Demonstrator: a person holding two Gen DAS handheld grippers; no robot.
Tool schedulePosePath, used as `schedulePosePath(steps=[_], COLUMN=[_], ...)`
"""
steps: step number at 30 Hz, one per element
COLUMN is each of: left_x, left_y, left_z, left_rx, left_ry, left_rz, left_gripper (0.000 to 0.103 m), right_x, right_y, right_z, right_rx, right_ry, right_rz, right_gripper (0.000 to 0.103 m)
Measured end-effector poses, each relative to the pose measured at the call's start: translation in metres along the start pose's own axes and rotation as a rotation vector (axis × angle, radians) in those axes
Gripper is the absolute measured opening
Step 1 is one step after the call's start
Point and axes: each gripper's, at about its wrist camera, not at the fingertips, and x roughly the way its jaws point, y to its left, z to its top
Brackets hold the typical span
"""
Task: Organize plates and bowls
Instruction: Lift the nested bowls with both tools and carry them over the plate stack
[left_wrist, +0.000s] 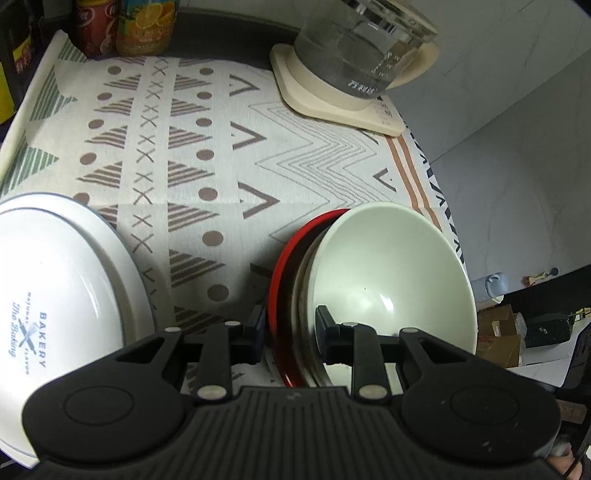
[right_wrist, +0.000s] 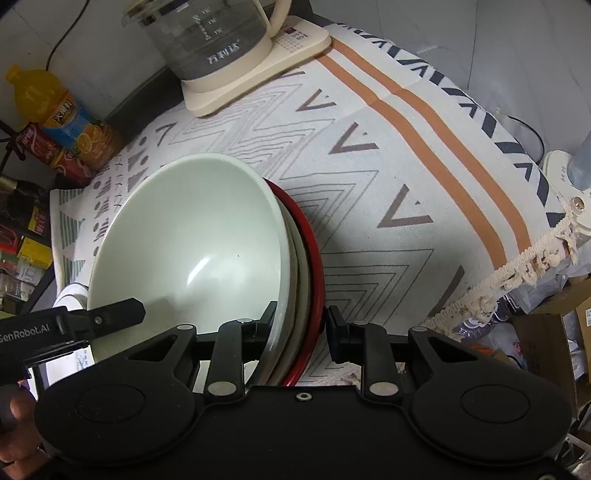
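Right tool (right_wrist: 300, 328) astride rims of nested white bowl (right_wrist: 192, 236) and red bowl (right_wrist: 314, 266).
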Motion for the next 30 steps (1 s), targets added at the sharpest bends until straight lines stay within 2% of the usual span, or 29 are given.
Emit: schedulePosePath(steps=[11,21,30], left_x=[-0.018,-0.066,-0.097], left_y=[0.007,0.02,0.055], left_z=[0.008,0.023,0.023], left_rx=[-0.051,-0.108,-0.201], left_ry=[-0.047,-0.138,-0.172], left_rz=[-0.007,0.002,0.023], left_gripper=[0.026,0.026,0.026], right_x=[-0.011,-0.03,-0.033], right_y=[0.017,0.05,0.09], right_z=[0.01,0.033,0.039], right_rx=[-0.075,-0.154,-0.248], right_ry=[-0.037,-0.071,-0.069], right_rz=[0.013,0.094,0.164], right_gripper=[0.026,0.026,0.026])
